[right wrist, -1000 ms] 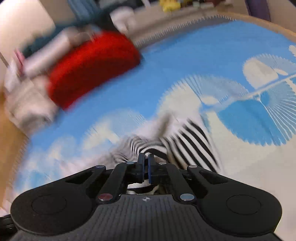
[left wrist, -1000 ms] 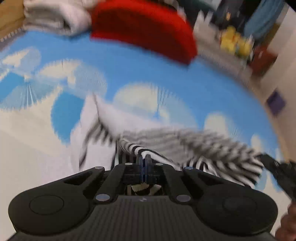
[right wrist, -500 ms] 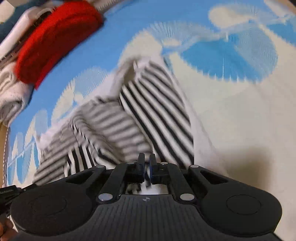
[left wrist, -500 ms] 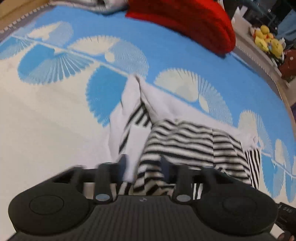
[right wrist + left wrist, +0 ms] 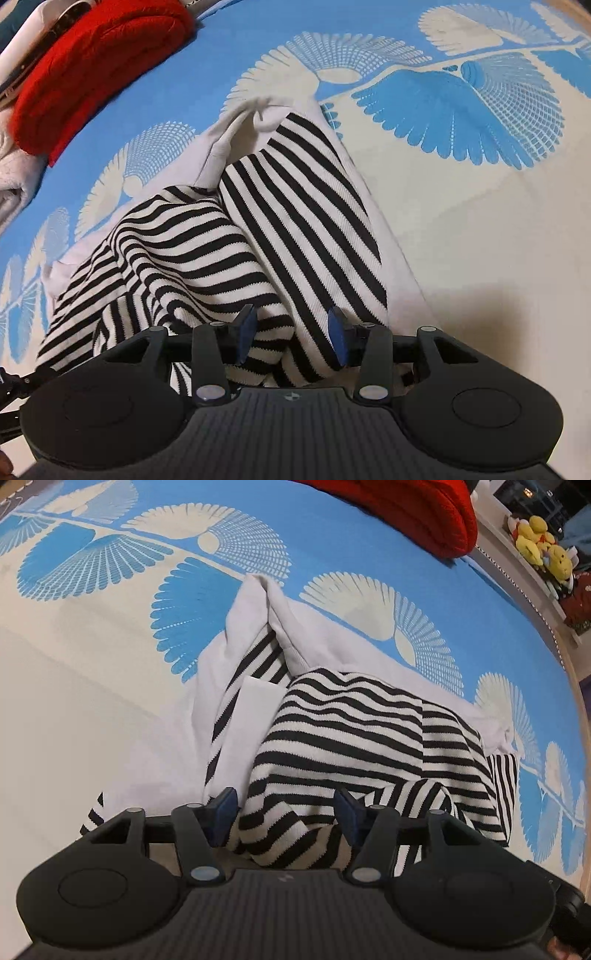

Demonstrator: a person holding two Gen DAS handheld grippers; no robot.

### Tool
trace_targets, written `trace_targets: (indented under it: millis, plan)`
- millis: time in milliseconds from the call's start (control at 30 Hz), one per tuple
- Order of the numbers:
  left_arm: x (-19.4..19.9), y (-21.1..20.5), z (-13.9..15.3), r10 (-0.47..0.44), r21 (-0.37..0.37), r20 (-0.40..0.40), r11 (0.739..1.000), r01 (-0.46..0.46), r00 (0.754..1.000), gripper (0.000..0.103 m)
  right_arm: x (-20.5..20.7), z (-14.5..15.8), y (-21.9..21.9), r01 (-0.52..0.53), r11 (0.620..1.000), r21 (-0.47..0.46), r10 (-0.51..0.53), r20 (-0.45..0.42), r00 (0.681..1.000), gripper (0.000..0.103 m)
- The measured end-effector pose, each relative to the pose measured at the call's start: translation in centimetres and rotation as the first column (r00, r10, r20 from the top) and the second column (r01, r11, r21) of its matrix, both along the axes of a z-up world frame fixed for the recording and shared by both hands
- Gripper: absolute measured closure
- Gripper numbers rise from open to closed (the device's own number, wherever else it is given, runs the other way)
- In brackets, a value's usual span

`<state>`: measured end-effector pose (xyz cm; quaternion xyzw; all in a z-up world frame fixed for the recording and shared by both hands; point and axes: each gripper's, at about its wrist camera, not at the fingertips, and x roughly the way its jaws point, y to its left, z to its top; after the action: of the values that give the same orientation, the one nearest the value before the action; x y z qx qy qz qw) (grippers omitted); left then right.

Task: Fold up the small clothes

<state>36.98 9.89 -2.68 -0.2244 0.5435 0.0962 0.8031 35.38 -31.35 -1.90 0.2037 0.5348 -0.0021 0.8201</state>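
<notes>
A black-and-white striped garment [image 5: 351, 723] with white parts lies folded over itself on the blue and cream patterned blanket [image 5: 92, 701]. My left gripper [image 5: 284, 805] points steeply down at its near edge. The jaws stand apart and are closing slightly, and a fold of striped cloth lies loose between them. In the right wrist view the same garment [image 5: 184, 251] spreads to the left. My right gripper [image 5: 291, 325] hovers over its near edge with the jaws opening. Striped cloth sits between its pads [image 5: 338, 332] without being pinched.
A folded red knit [image 5: 406, 506] [image 5: 92, 55] lies at the far side of the blanket, with white folded cloth [image 5: 11, 173] beside it. Yellow plush toys [image 5: 543, 542] sit on a ledge past the blanket's edge. The cream part of the blanket [image 5: 498, 240] is bare.
A second ago both grippers were shut on the striped cloth and held it up. Both have sunk towards the blanket and spread their jaws, and the garment now rests on it.
</notes>
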Motion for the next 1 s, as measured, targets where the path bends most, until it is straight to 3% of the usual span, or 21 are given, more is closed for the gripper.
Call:
trace_targets:
  millis: [33, 67, 100, 133, 200, 333, 433, 467, 533, 600, 700, 767, 833, 867, 1000]
  plan:
    - [0.1, -0.2, 0.0, -0.007, 0.002, 0.003, 1.000, 0.007, 1.000, 0.062, 0.0, 0.1, 0.0, -0.003, 1.000, -0.003, 0.003, 0.011, 1.000, 0.082]
    - [0.1, -0.3, 0.0, -0.021, 0.010, 0.005, 1.000, 0.021, 1.000, 0.071, -0.1, 0.4, 0.1, -0.009, 1.000, -0.007, 0.009, 0.027, 1.000, 0.092]
    - [0.1, -0.5, 0.0, -0.031, 0.016, 0.009, 0.999, 0.031, 0.999, 0.087, 0.0, 0.8, 0.0, -0.013, 1.000, -0.008, 0.014, 0.043, 0.999, 0.103]
    - [0.1, -0.6, 0.2, -0.042, 0.023, 0.018, 0.999, 0.042, 0.999, 0.097, 0.0, 1.1, 0.0, -0.014, 1.000, -0.007, 0.014, 0.065, 0.998, 0.103]
    - [0.1, -0.7, 0.8, -0.049, 0.037, 0.054, 0.998, 0.048, 0.997, 0.099, -0.3, 2.3, -0.3, -0.003, 1.000, 0.028, -0.001, 0.139, 0.990, 0.103]
    - [-0.6, -0.7, 3.8, -0.052, 0.033, 0.242, 0.998, 0.046, 0.969, 0.099, -1.2, 6.2, -1.3, 0.018, 0.996, 0.086, -0.047, 0.356, 0.933, 0.103]
    - [-0.6, -0.7, 4.4, -0.058, 0.031, 0.285, 0.998, 0.051, 0.957, 0.099, -2.0, 8.0, -1.9, 0.052, 0.997, 0.049, -0.068, 0.448, 0.892, 0.103]
    - [-0.5, -0.6, 4.1, -0.051, 0.028, 0.265, 0.999, 0.045, 0.963, 0.099, -2.0, 7.9, -2.2, 0.067, 0.997, 0.038, -0.077, 0.436, 0.897, 0.103]
    - [-0.1, -0.2, 2.4, -0.030, 0.055, 0.150, 0.998, 0.022, 0.988, 0.099, -1.4, 6.7, -2.6, 0.078, 0.997, 0.010, -0.077, 0.351, 0.933, 0.103]
    - [0.0, 0.5, 0.7, 0.010, 0.061, 0.045, 0.998, -0.012, 0.999, 0.099, -0.5, 4.3, -2.9, 0.085, 0.996, -0.034, -0.077, 0.194, 0.978, 0.103]
    - [0.0, 1.1, -0.1, 0.024, 0.037, 0.001, 0.999, -0.024, 1.000, 0.098, -0.2, 1.3, -3.6, 0.109, 0.994, -0.016, -0.109, 0.027, 0.994, 0.103]
    - [0.0, 1.1, 0.3, 0.016, 0.032, 0.014, 0.999, -0.016, 1.000, 0.095, -0.3, 1.1, -3.8, 0.119, 0.993, 0.003, -0.119, 0.018, 0.993, 0.103]
    - [-0.2, 1.6, 0.6, 0.023, 0.000, 0.029, 1.000, -0.023, 0.999, 0.078, -0.4, 1.9, -3.8, 0.120, 0.993, 0.010, -0.120, 0.067, 0.990, 0.100]
    - [-0.4, 2.1, 0.9, 0.048, -0.021, 0.039, 0.999, -0.047, 0.998, 0.074, -0.4, 2.3, -4.0, 0.122, 0.992, 0.022, -0.124, 0.095, 0.988, 0.100]
    - [-0.6, 3.9, 1.5, 0.120, -0.101, 0.061, 0.988, -0.114, 0.991, 0.067, -0.2, 2.8, -3.5, 0.109, 0.992, 0.071, -0.117, 0.126, 0.985, 0.066]
